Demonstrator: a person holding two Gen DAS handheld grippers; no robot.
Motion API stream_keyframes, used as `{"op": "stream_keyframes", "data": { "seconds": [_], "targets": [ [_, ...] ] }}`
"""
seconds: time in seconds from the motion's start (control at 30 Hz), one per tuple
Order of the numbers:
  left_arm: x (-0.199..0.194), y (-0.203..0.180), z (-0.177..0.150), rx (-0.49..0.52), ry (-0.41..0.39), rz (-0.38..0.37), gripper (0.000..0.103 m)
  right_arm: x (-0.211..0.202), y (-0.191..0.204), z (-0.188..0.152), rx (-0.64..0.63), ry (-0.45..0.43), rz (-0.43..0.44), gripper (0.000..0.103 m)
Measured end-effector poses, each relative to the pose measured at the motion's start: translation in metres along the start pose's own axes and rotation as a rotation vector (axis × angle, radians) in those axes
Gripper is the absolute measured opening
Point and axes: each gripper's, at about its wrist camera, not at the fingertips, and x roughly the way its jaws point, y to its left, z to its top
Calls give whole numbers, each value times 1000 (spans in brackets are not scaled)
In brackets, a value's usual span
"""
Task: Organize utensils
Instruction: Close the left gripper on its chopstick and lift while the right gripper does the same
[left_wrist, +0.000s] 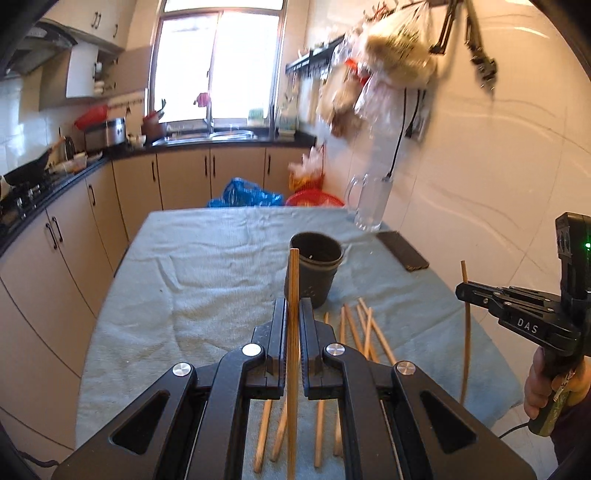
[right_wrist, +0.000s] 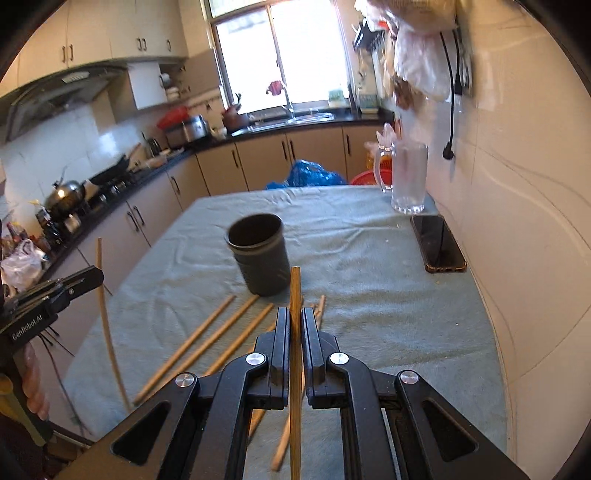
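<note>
In the left wrist view, my left gripper (left_wrist: 293, 306) is shut on an upright wooden chopstick (left_wrist: 293, 273), held above the towel just in front of the dark cup (left_wrist: 314, 273). Several more chopsticks (left_wrist: 365, 332) lie loose on the towel beneath it. My right gripper (left_wrist: 461, 290) is at the right, shut on another upright chopstick (left_wrist: 466, 332). In the right wrist view, that right gripper (right_wrist: 295, 314) clamps its chopstick (right_wrist: 294, 288) near the cup (right_wrist: 260, 254), above the loose chopsticks (right_wrist: 221, 328). The left gripper (right_wrist: 98, 275) with its chopstick (right_wrist: 105, 317) shows at the left.
A grey-blue towel (left_wrist: 207, 266) covers the table. A glass mug (right_wrist: 408, 177) and a dark phone (right_wrist: 439, 243) sit at the far right, close to the tiled wall. Kitchen cabinets and a counter run along the left beyond the table edge.
</note>
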Motion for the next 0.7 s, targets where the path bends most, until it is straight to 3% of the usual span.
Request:
{"op": "stream_keyframes", "data": {
  "seconds": [0.33,0.7],
  "targets": [
    [-36,-10,42,-12,-122,-44,5,-44,14,34,-5,-135,39,7],
    [-9,-14,119,-17,-161,-102,5,-37,21,121,16,-278,69,7]
  ]
}}
